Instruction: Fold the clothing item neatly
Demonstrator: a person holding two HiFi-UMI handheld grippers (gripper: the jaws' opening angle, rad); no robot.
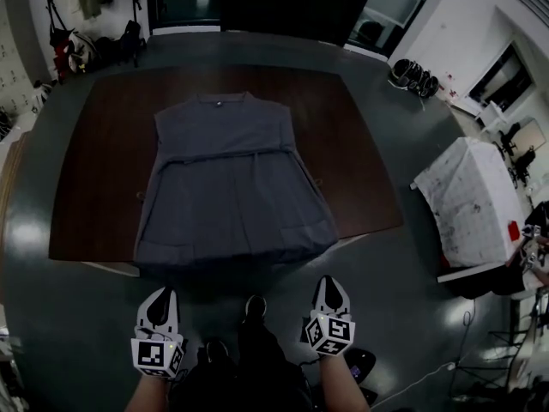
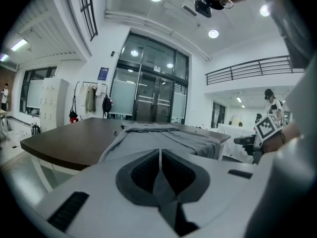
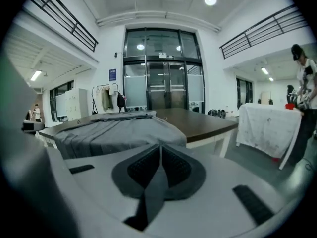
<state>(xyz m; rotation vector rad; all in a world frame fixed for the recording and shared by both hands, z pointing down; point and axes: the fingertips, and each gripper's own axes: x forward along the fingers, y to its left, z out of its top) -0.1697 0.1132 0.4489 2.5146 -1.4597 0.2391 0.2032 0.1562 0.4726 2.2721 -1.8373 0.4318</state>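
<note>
1. Grey garment lies flat on the desk, long axis 12 to 6, hem at the near edge
2. Left claw and right claw, both closed and empty, sit at 6; garment at 12, equally near

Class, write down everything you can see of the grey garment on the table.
The grey garment looks like soft woven cloth, sleeveless, with a neckline at the far end and a band across the waist. It lies flat and spread on the dark brown table, hem at the near edge, slightly overhanging. Only the table touches it.
</note>
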